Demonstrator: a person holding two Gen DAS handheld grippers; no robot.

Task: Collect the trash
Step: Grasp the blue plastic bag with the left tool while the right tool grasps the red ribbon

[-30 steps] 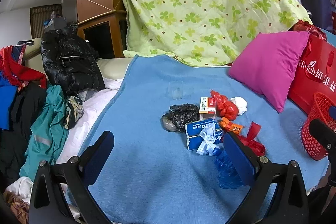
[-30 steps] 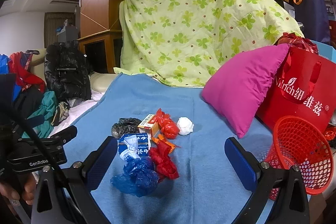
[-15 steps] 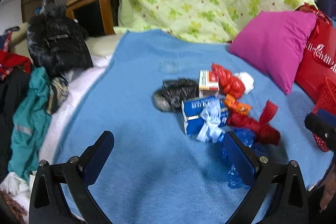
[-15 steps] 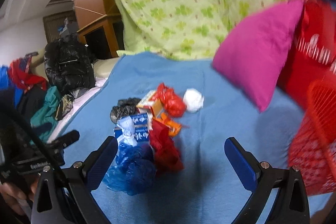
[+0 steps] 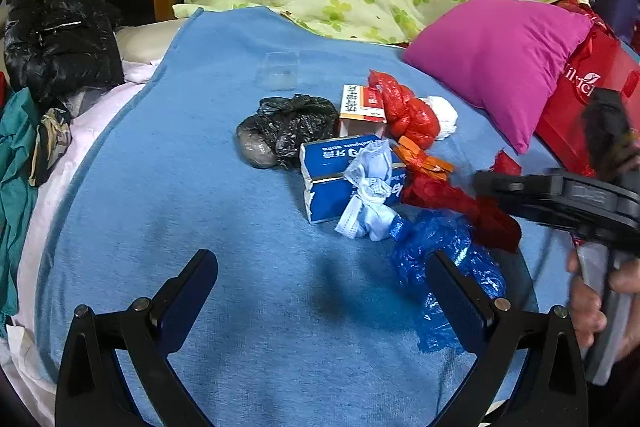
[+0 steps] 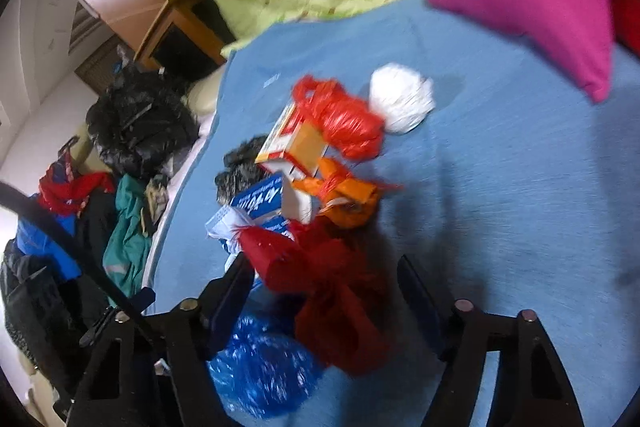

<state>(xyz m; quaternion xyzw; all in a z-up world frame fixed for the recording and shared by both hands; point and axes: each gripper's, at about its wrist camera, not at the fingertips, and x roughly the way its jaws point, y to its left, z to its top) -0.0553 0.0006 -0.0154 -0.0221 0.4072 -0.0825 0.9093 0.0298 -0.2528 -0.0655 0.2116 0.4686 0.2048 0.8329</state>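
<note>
Right wrist only: red bag (image 6: pixel 336 291) btwn closing hand-held gripper (image 6: pixel 326 291)

Both my wrist cameras look steeply down at the blue blanket (image 5: pixel 200 227); the right sits closer, and both share the trash pile (image 6: pixel 320 187).

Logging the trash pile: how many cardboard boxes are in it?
2: a blue box under the crumpled mask, and a red-and-white box behind it beside the black bag. Others may be hidden.
</note>
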